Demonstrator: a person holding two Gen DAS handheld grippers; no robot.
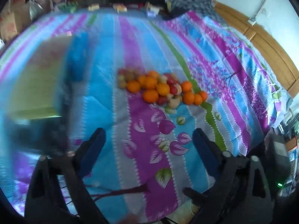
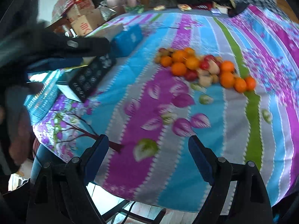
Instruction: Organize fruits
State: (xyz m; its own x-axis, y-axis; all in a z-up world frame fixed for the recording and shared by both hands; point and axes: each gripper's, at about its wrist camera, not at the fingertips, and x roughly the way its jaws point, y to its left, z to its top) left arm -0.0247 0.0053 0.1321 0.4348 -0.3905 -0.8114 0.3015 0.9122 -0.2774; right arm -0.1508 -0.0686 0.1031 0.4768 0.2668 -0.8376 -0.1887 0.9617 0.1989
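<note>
A pile of fruit [image 1: 160, 87] lies on a striped, leaf-printed cloth [image 1: 115, 43]: oranges [image 1: 151, 95], red apples [image 1: 172, 89] and pale, smaller fruits. My left gripper [image 1: 149, 138] hangs open above the cloth, short of the pile, with nothing between its blue pads. The right wrist view shows the same pile [image 2: 203, 67] further up and to the right. My right gripper [image 2: 149, 145] is open over the cloth's near edge and holds nothing. The left gripper's fingers [image 2: 87, 44] reach in from the upper left of that view, over the boxes.
Left of the fruit stand a blue box [image 2: 129, 37], a black patterned box [image 2: 91, 76] and a teal patterned container [image 2: 44, 93]. In the left wrist view a blurred green-beige box [image 1: 35, 85] fills the left side. Cardboard boxes [image 2: 84, 24] and clutter line the far edge.
</note>
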